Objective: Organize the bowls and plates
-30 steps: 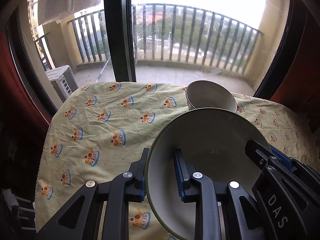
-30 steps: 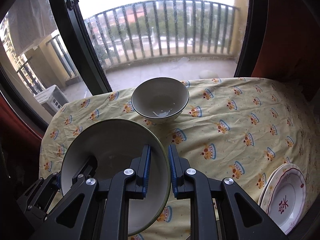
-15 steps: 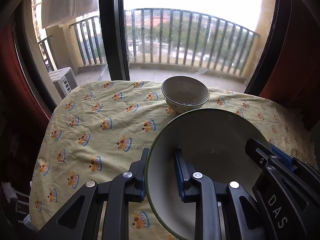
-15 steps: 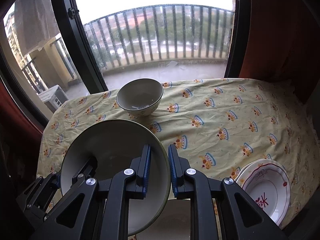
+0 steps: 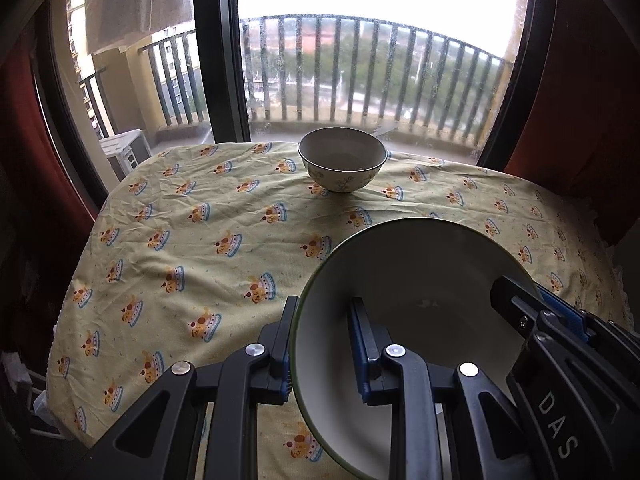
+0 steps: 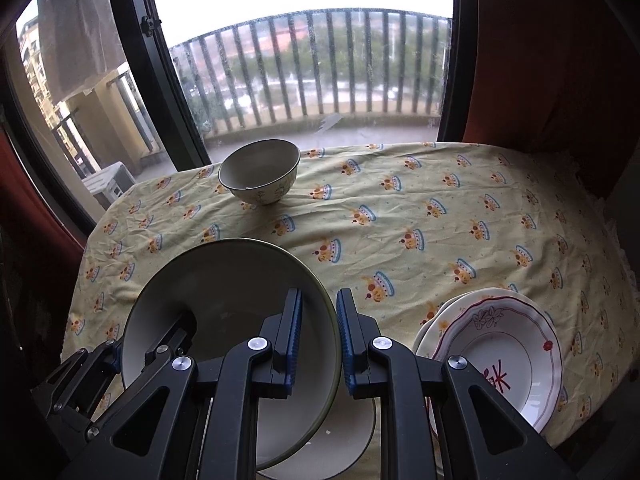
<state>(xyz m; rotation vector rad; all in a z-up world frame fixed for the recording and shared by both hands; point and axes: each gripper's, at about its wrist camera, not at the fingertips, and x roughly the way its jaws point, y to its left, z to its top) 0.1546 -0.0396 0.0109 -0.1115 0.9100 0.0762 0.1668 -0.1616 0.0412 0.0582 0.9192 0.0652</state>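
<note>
Both grippers grip one large white bowl with a green rim (image 5: 420, 280), also in the right wrist view (image 6: 224, 300), held above the near edge of the table. My left gripper (image 5: 322, 344) is shut on its left rim. My right gripper (image 6: 318, 336) is shut on its right rim. A plain white dish (image 6: 340, 444) lies under the bowl. A small floral bowl (image 5: 342, 164) stands upright at the table's far edge, also in the right wrist view (image 6: 259, 170). Stacked plates with a red pattern (image 6: 504, 364) lie at the near right.
The table wears a yellow cloth with a crown print (image 5: 208, 240), also in the right wrist view (image 6: 440, 220). A window with a dark frame (image 5: 218, 60) and a balcony railing stand right behind the table. Red curtains (image 6: 552, 60) hang at both sides.
Both grippers have drawn back towards the near edge with the large bowl, so the small bowl looks farther away. The stacked plates and the white dish below have come into fuller view.
</note>
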